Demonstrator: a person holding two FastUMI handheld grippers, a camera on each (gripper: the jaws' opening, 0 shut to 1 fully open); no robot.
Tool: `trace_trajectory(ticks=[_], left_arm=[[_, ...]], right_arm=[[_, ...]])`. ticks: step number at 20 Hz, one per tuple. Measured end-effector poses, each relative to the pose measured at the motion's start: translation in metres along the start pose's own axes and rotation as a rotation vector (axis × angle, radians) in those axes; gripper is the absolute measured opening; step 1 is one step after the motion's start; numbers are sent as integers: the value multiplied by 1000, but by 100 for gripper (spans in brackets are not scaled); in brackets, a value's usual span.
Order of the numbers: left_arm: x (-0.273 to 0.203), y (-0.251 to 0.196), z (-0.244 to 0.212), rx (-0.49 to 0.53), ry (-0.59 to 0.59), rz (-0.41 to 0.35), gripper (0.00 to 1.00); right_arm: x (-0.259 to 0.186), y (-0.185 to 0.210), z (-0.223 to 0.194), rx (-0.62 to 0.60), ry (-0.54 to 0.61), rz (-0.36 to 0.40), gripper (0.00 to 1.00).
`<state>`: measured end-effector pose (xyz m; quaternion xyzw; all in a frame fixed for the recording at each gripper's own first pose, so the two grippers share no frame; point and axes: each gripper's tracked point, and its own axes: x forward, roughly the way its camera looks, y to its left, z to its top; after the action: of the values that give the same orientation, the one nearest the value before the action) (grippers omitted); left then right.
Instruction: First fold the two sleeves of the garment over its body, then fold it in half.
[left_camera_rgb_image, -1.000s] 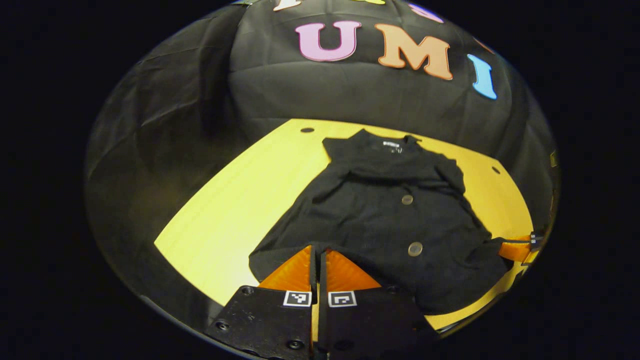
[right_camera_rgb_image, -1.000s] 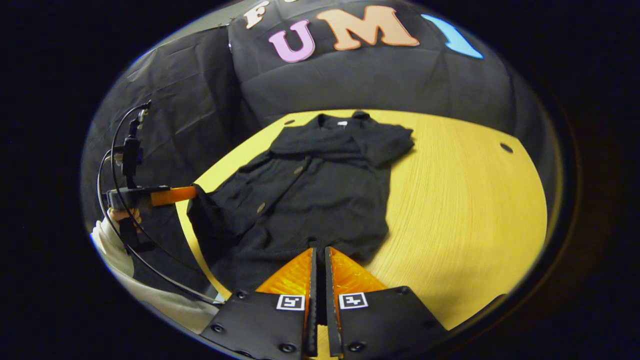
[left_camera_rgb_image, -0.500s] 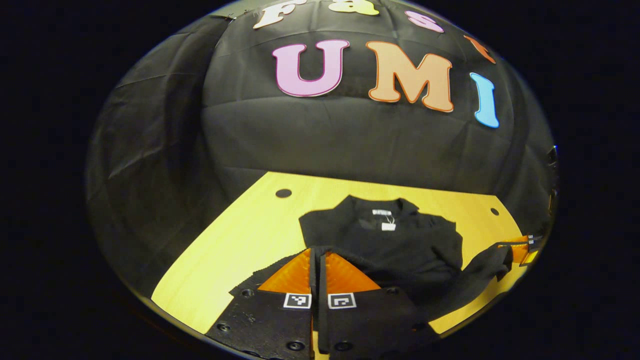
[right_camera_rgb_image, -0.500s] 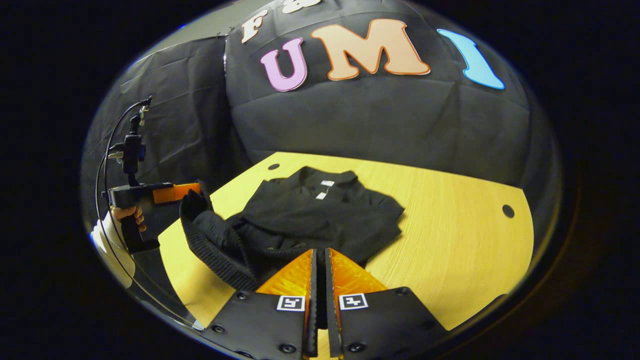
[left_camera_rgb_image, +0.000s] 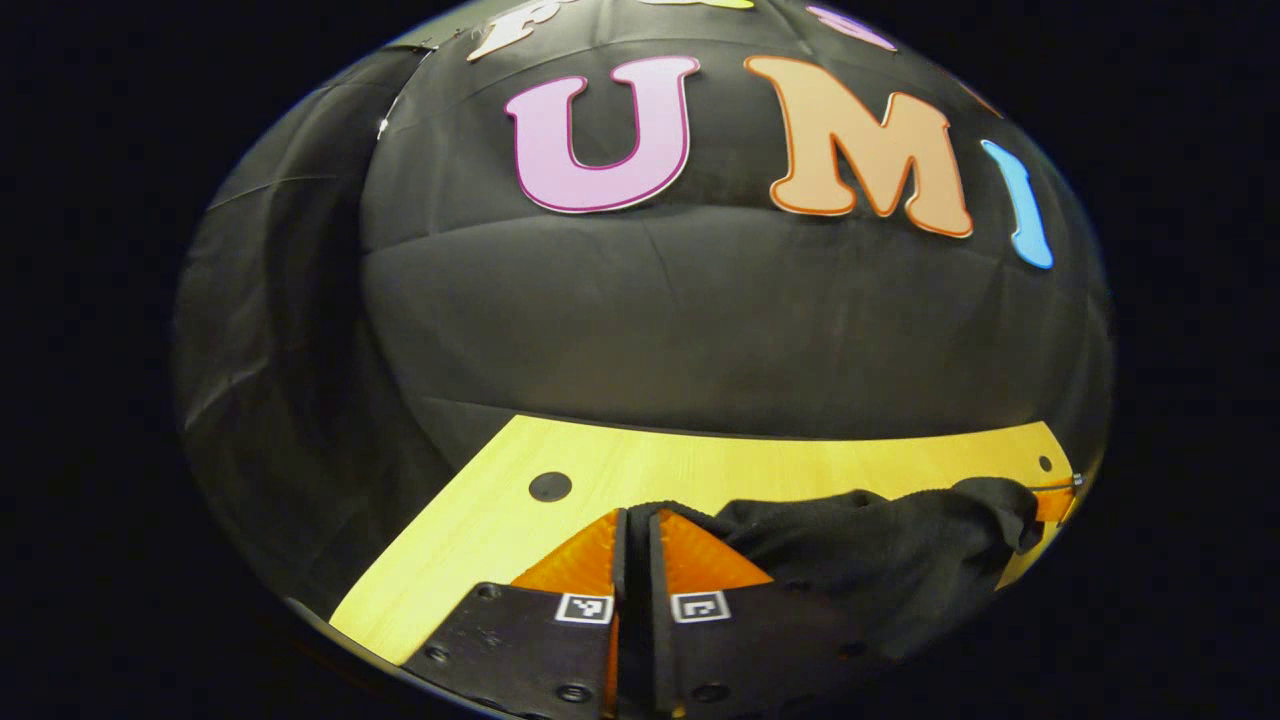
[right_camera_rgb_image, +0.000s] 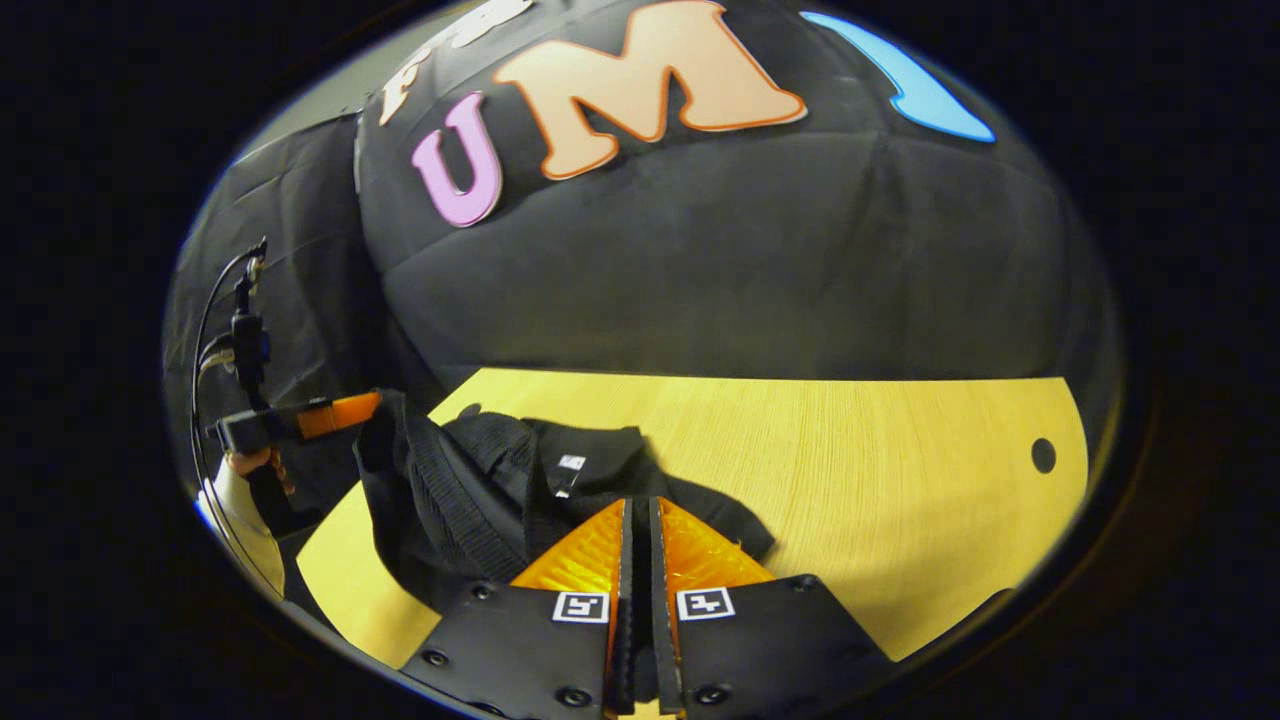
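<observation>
The black garment (right_camera_rgb_image: 470, 500) lies bunched on the yellow table (right_camera_rgb_image: 880, 480), its lifted hem pinched at two corners — the left gripper (left_camera_rgb_image: 636, 520) and right gripper (right_camera_rgb_image: 637, 510) each clamp fabric, both held low over the garment, pointing toward the booth wall.

- Black knitted button-front garment (right_camera_rgb_image: 470, 500): lies on the yellow wooden worktop (right_camera_rgb_image: 860, 480), near its far left corner in the right gripper view.
- State: lower part lifted off the worktop and carried over the upper part; ribbed hem band hangs in a raised, slack curve.
- Collar end flat on the worktop; small white neck label (right_camera_rgb_image: 570, 463) faces up.
- Left gripper view: dark fabric (left_camera_rgb_image: 860, 550) stretches across in a rumpled band.
</observation>
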<state>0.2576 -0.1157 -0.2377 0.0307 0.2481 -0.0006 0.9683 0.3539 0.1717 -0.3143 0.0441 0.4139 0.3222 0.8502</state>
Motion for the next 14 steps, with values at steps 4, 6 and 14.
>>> trace_trajectory(ticks=[4,6,14], left_arm=[[0,4,48,61,-145,54,98],[-9,14,62,93,-170,78,92],[-111,30,105,-12,-377,78,92]], right_arm=[[4,-34,27,56,-94,-68,77],[-14,-40,38,20,-140,-90,98],[-144,-4,59,-107,-388,-73,98]])
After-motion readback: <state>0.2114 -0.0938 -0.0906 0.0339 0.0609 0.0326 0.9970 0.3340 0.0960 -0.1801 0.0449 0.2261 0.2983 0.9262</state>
